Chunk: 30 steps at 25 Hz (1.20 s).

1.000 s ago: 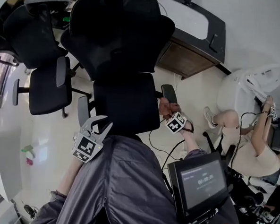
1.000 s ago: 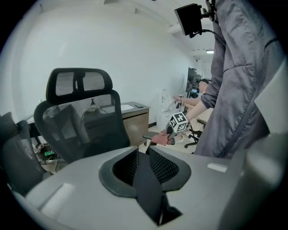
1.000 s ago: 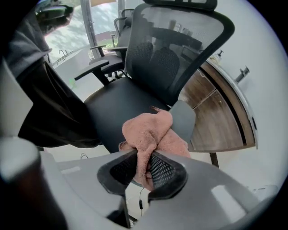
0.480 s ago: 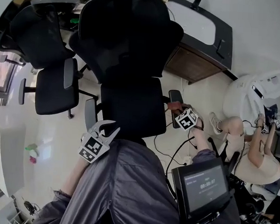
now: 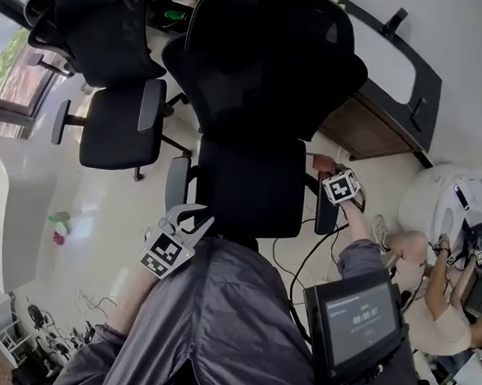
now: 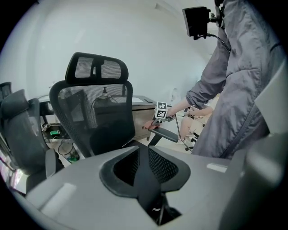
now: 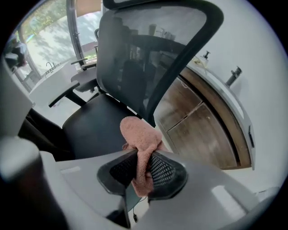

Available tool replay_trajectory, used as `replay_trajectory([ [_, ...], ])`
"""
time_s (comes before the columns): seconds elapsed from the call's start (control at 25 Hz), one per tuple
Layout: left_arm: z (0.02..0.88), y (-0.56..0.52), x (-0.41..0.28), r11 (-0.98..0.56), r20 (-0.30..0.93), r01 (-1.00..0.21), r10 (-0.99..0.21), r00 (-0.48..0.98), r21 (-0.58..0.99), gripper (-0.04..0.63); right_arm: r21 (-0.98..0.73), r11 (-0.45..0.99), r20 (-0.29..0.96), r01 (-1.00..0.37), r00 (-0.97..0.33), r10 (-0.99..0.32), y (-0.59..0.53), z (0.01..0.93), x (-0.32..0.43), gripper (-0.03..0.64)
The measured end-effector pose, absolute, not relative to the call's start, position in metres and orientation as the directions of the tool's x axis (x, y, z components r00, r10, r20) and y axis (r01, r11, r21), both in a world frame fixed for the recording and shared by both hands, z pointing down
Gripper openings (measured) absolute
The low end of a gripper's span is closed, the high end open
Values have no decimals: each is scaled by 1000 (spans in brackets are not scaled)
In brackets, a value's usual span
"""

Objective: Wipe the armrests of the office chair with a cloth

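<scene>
Pale floor shows under two black mesh office chairs. My right gripper squeezes one pink fluffy cloth by one black padded armrest. My left gripper is open, holding nothing.

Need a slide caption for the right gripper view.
Right gripper clamps a pink cloth beside the mesh-backed office chair, wooden cabinet at right.

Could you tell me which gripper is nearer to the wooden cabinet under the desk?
Right. The right gripper, shut on the cloth, is at the armrest beside the cabinet; the left gripper is across the seat.
</scene>
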State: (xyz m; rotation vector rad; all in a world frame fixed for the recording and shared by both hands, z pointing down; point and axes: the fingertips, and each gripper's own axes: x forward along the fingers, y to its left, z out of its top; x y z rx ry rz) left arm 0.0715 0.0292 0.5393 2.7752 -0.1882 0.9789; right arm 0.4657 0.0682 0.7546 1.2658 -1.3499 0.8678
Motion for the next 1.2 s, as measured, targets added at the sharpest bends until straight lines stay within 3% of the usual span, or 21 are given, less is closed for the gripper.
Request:
replay_trajectory([
  [0.4,542,41,87,-985,608,-108,-3,794,137,83,87,183,987,-979,60,-148,164,772,412,64],
  [0.88,537,60,106,-992,578,-22,55,814,124,83,-14,308,980,-951,-74,-186,238,745,344,63],
  [1.2,534,59,100,-990,600,-73,13,800,119,83,68,324,980,-944,3,-197,190,750,402,63],
])
